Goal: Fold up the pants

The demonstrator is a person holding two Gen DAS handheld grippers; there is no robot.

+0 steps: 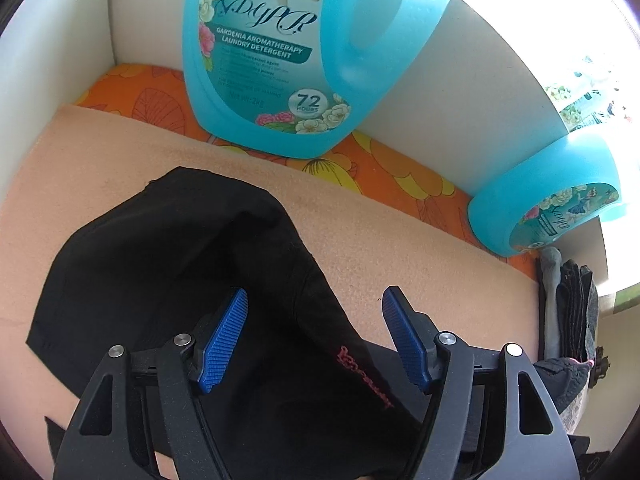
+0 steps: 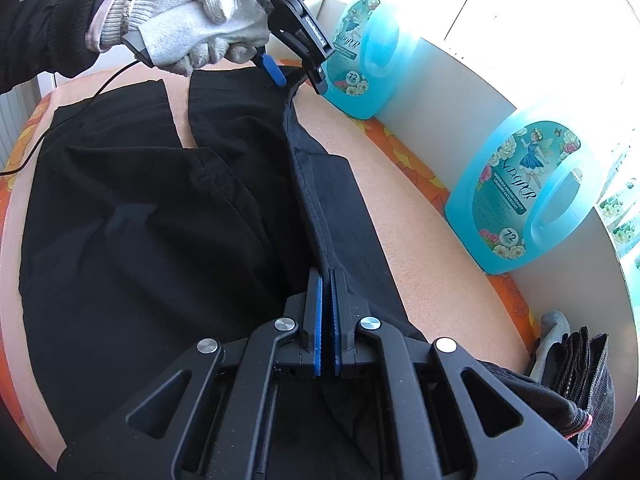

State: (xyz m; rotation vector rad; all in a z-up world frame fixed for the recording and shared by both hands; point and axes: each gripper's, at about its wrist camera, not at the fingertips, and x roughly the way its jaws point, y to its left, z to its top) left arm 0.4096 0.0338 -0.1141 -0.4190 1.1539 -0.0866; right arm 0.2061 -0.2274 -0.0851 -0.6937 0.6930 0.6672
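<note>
Black pants [image 2: 160,216] lie spread on a peach foam pad [image 2: 420,232], the two legs pointing away. My right gripper [image 2: 326,280] is shut on a raised fold of the pants' edge seam near me. My left gripper [image 2: 300,80], held by a gloved hand [image 2: 192,28], hovers over the far end of the same seam. In the left wrist view the left gripper [image 1: 314,304] is open, its blue fingers [image 1: 224,344] astride the black cloth [image 1: 180,264] with red lettering [image 1: 364,380]; nothing is pinched.
Two blue detergent jugs [image 2: 516,196] [image 2: 360,56] stand along the white wall beyond the pad. An orange flowered cloth [image 1: 400,176] shows under the pad. Folded dark clothes [image 2: 576,364] are stacked at the right. A black cable [image 2: 52,132] trails at left.
</note>
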